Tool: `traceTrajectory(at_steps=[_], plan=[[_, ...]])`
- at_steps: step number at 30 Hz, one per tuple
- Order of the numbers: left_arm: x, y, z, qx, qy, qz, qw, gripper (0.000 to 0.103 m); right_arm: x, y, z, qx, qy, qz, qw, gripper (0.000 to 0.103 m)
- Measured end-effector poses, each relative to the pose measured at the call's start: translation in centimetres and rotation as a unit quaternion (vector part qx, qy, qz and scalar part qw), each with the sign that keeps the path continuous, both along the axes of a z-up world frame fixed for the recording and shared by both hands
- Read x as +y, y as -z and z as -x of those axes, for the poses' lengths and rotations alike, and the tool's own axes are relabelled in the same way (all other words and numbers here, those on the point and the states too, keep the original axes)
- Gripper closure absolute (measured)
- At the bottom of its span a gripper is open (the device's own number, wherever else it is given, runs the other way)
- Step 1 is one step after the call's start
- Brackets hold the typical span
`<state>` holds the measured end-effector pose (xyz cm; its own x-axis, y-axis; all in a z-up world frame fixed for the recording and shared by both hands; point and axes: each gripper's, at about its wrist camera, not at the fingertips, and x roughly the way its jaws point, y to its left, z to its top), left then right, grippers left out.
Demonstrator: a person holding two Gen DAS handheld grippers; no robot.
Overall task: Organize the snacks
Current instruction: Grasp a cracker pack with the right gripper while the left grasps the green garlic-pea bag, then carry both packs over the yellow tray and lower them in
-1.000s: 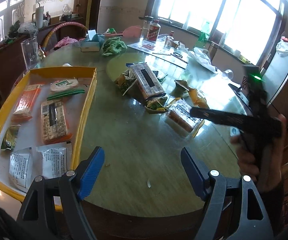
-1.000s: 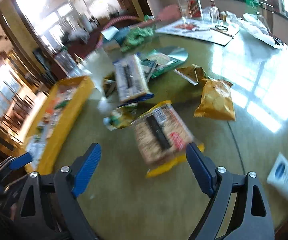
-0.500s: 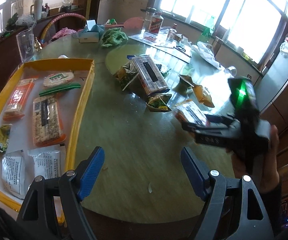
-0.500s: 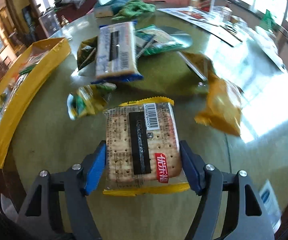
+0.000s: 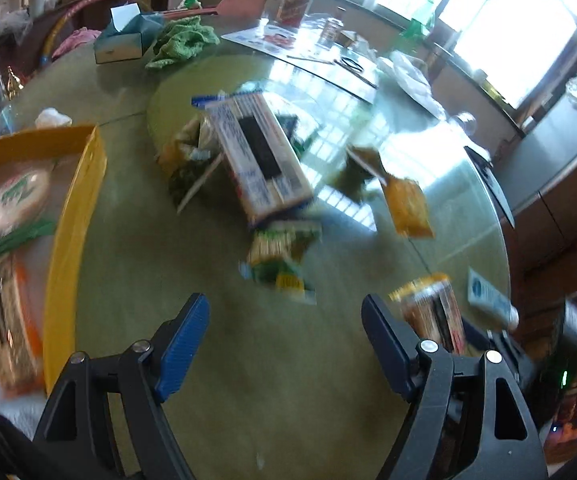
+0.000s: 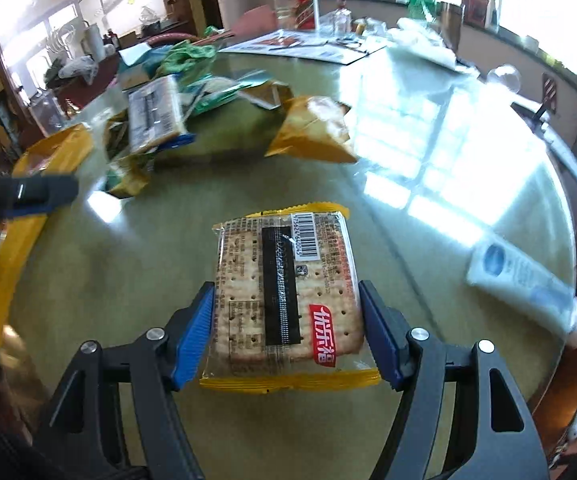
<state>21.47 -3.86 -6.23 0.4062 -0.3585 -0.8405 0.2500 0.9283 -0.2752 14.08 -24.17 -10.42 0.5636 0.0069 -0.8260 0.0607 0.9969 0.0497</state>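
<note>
Blue pads of the right tool (image 6: 284,332) press both long sides of the cracker pack (image 6: 286,294), low in the centre of the right wrist view. A second ago the jaws stood wide with the pack lying ahead of them; they closed onto it within that second and have barely changed in the last half second. The pack's far end with the barcode points up the frame, and its yellow seam lies at the bottom between the arms of the tool. Whether it is off the table (image 6: 128,280) I cannot tell.

In the left wrist view the left tool (image 5: 284,346) is open with nothing between its pads, only green tabletop. That view is blurred, and the scene has shifted since the earlier frames: the yellow tray (image 5: 72,240), which filled the left half before, is now cut off at the left edge, while the pile of snacks (image 5: 256,168) sits in the centre and looks larger. The green packet (image 5: 280,260) lies just above the gap between the pads. At lower right of this view the cracker pack shows again, partly behind the right finger, with the right tool dark and smeared beside it.

In the right wrist view, a white tube (image 6: 528,284) lies right of the pack, well apart from it. An orange bag (image 6: 312,130) lies above it.
</note>
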Motion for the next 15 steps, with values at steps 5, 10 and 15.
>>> traceTrajectory(at_steps=[5,10,15], plan=[[-1.6,1.5,-2.7,0.005,-0.012,-0.041,0.9991,0.043,0.7,0.2,-0.6,-0.009,0.003,0.031,0.999,0.033],[-2.4,3.2,-2.6,0.016,-0.004,-0.060,0.9980,0.064,0.8,0.3,-0.5,-0.010,0.003,0.032,0.999,0.033],[-1.3,2.7,0.7,-0.007,-0.008,-0.080,0.9967,0.071,0.7,0.3,-0.4,-0.012,0.002,0.034,0.999,0.033]])
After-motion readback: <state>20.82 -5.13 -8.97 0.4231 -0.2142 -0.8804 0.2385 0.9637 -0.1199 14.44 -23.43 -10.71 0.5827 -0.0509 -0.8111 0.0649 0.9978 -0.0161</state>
